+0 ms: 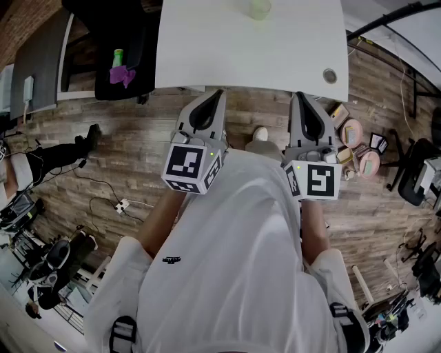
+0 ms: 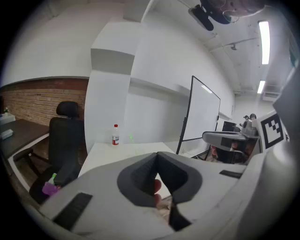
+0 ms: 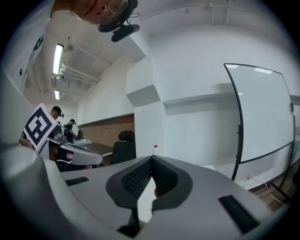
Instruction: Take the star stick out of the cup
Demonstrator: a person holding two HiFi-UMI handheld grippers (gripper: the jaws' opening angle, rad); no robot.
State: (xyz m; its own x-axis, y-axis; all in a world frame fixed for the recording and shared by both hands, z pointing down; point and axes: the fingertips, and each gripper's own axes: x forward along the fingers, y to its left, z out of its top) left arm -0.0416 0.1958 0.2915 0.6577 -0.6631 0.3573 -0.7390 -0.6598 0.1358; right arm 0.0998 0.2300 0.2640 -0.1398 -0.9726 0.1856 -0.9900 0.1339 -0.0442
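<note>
1. Nearest, the left tool (image 1: 220, 92) and right tool (image 1: 298, 95) are held side by side close in front of the person's body. Each has its jaws closed tip to tip on nothing, which I judge to be a ready pose before reaching.
2. Both point across a strip of wooden floor (image 1: 256, 110) toward the white table (image 1: 248, 55), whose near edge lies just beyond their tips.
3. Farthest, the pale green cup (image 1: 260, 8) sits at the table's far edge, well apart from both tools. The star stick is probably the faint green speck (image 2: 131, 138) right of a bottle (image 2: 115, 135), but it is too small to tell.
</note>
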